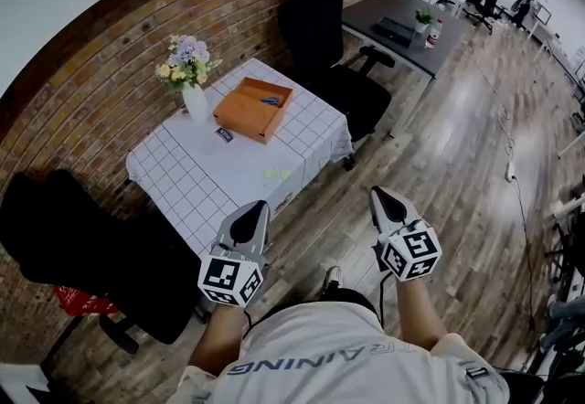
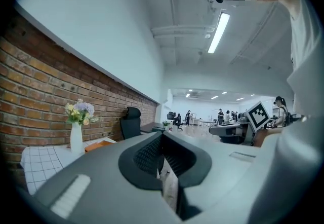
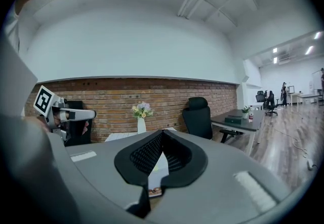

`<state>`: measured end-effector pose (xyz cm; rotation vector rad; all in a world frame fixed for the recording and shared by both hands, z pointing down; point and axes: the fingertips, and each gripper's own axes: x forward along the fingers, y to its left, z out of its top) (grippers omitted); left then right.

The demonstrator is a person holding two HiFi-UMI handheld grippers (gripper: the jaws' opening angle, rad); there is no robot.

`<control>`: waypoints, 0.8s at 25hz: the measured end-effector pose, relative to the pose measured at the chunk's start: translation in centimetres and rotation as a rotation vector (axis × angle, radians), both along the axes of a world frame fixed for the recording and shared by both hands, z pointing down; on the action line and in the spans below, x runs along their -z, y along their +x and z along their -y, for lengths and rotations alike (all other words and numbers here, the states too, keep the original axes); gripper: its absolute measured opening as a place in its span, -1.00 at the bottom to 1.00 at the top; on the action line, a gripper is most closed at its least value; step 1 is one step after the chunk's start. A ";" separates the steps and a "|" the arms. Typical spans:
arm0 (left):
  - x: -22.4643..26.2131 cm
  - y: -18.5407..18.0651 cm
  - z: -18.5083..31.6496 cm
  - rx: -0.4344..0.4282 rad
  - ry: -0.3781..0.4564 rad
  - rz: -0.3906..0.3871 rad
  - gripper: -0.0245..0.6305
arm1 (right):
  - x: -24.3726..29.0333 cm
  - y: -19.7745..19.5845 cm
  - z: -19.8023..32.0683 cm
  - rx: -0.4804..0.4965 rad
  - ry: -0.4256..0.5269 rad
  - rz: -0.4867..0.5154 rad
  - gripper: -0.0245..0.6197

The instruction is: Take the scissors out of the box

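Overall: an approach stage, by judgement; nothing is grasped and both tools are well short of the bench point(image 1: 228, 175).
left gripper point(image 1: 259, 204): fingers clenched on nothing, pointing level toward the bench.
right gripper point(image 1: 377, 191): fingers clenched together, empty, tipped slightly downward.
why held so: probably carried shut and side by side, low in front of the person, simply for the walk-up; they would have to part before any grasp.
scissors point(image 1: 270, 101): inside the box, well ahead of both pairs of fingers and somewhat left of them; only a small bluish shape shows, so how they lie cannot be told.
box point(image 1: 249, 111): orange and open-topped, on the far part of the bench; the open top likely lets fingers come in from above.
vase point(image 1: 196, 103): white, holding flowers, just beside the box on its left as seen from the fingers; close enough to be knocked.
counts: two grippers, one box, one pair of scissors, one vase, two black chairs point(image 1: 315, 18) by the bench.
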<state>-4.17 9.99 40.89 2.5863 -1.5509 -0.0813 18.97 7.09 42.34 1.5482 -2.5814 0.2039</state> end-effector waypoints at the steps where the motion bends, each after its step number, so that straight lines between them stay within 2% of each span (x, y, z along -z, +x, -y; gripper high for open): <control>1: 0.2 0.7 1.1 0.007 0.001 0.003 -0.93 | 0.1 0.6 1.1 0.008 0.000 0.002 -0.88; 12: -0.4 8.6 10.9 0.096 -0.022 0.028 -0.93 | -1.4 9.2 12.2 0.068 -0.033 0.039 -0.88; 20: -2.3 10.1 16.5 0.170 -0.073 0.028 -0.93 | -2.9 11.4 18.7 0.115 -0.059 0.020 -0.88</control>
